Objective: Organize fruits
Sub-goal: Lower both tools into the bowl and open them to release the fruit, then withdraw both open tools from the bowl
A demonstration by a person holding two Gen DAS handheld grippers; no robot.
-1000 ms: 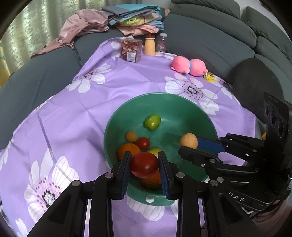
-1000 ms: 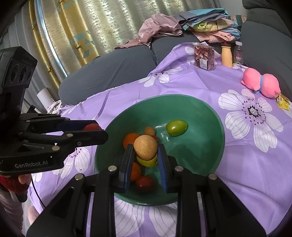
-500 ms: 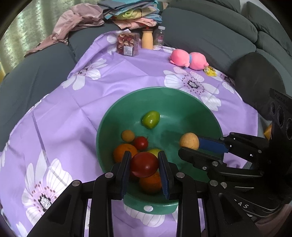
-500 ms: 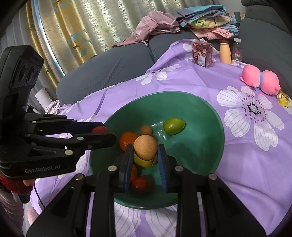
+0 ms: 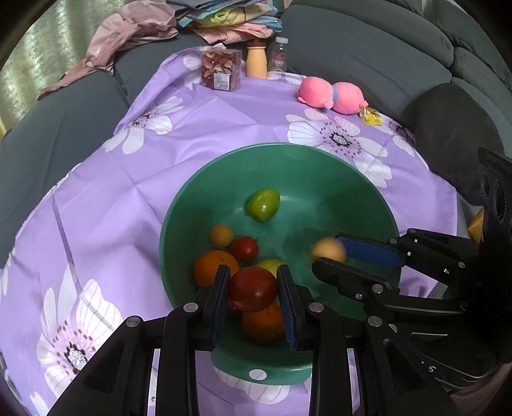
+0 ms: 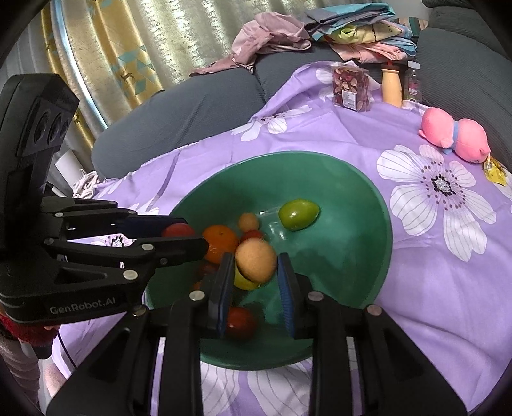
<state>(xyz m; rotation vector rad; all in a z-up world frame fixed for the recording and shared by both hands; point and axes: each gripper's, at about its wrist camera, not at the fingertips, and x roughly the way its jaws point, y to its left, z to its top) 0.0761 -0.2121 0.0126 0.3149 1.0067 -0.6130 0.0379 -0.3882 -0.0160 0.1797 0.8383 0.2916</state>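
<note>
A green bowl [image 5: 320, 166] on the purple flowered cloth holds a green fruit [image 5: 264, 204], a small orange ball [image 5: 220, 235], a red tomato [image 5: 244, 248], an orange [image 5: 214, 267] and a yellow-green fruit [image 5: 272, 265]. My left gripper [image 5: 252, 270] hangs over the bowl's near side, shut on a dark red fruit [image 5: 252, 291]. My right gripper [image 6: 256, 257] is also over the bowl [image 6: 368, 198], shut on a tan round fruit [image 6: 256, 265] that looks blurred. Below it lie a yellow fruit [image 6: 246, 281] and a red fruit [image 6: 241, 321].
A pink plush toy [image 5: 331, 96], a clear box of dried pieces [image 5: 220, 68] and two small bottles [image 5: 256, 60] stand at the cloth's far edge. A grey sofa with piled clothes [image 5: 224, 19] curves around the back. Curtains [image 6: 128, 48] hang at the left.
Both grippers keep their holds over the bowl and have hardly moved. The tan fruit now looks blurred and sits a touch lower between the right pads.
</note>
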